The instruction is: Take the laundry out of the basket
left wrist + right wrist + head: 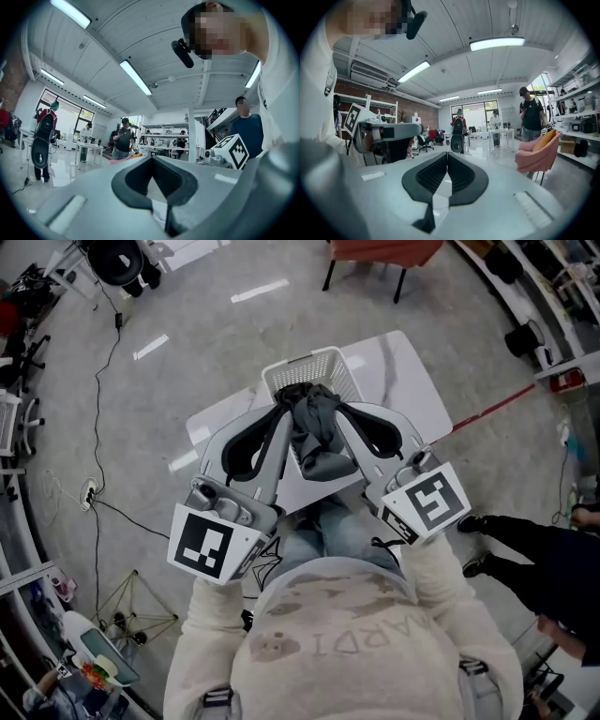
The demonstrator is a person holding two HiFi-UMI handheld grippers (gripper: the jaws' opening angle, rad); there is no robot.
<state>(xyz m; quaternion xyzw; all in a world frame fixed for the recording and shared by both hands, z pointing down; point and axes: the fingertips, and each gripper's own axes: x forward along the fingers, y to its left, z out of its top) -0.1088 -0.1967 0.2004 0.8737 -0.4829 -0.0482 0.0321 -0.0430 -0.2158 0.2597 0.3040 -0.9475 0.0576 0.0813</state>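
A dark grey garment (319,442) hangs bunched between my two grippers, above the near part of a white mesh laundry basket (305,364). The basket stands on a white marble-patterned table (408,371). In the head view my left gripper (281,407) and my right gripper (339,407) both meet the cloth at its top, close together, jaws shut. In the left gripper view the left gripper (151,158) points up towards the ceiling with its tips together. The right gripper (447,153) looks the same in the right gripper view. In both gripper views the cloth is hidden beneath the jaws.
A pink chair (536,154) stands beyond the table. A person in dark trousers (539,545) stands at the right. A red pole (492,409) leans by the table's right edge. Cables (98,427) run over the grey floor at the left. Other people stand further off in the room.
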